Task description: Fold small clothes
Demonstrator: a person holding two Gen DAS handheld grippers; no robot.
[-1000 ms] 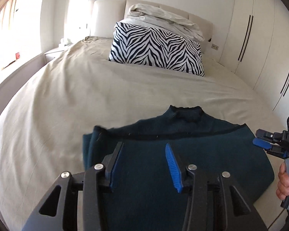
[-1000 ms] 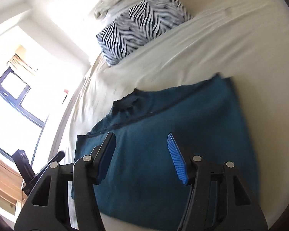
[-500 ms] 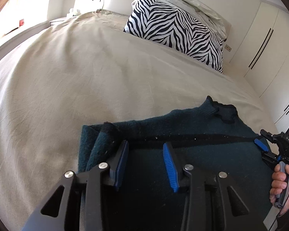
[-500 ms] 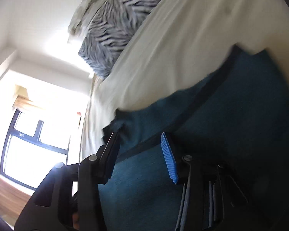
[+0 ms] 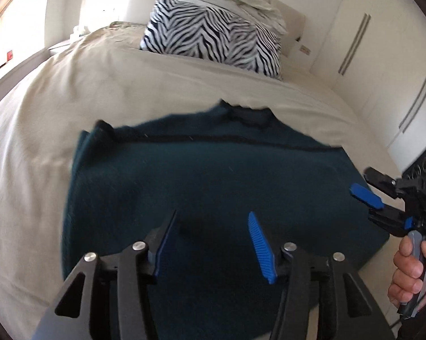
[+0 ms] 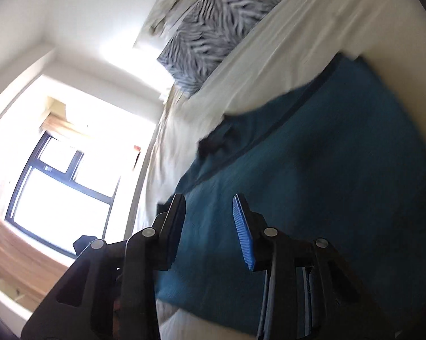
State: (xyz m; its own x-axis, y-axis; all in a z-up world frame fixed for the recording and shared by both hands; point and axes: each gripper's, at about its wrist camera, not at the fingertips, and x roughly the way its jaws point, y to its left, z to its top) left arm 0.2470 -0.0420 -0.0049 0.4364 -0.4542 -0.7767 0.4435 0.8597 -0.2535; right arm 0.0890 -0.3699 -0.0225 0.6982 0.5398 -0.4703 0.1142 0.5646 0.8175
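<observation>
A dark teal knit sweater (image 5: 213, 187) lies folded on the beige bed, collar toward the pillows; its sleeves are tucked out of sight. My left gripper (image 5: 211, 226) hovers over its near middle with jaws opening and nothing between the pads. At the sweater's right edge my right gripper (image 5: 367, 189) is held by a hand. In the right wrist view the sweater (image 6: 340, 170) fills the lower right, and the right gripper (image 6: 208, 212) hangs above its near part, jaws opening, nothing gripped.
A zebra-print pillow (image 5: 213, 45) and a crumpled white duvet (image 5: 230, 0) lie at the head of the bed (image 5: 99, 90). White wardrobe doors (image 5: 383, 56) line the right side. A window (image 6: 59, 192) stands to the left of the bed.
Both grippers narrowed half a second ago and have widened again. The left view has pulled back, so the whole sweater shows again. The right gripper has rolled, tilting its view.
</observation>
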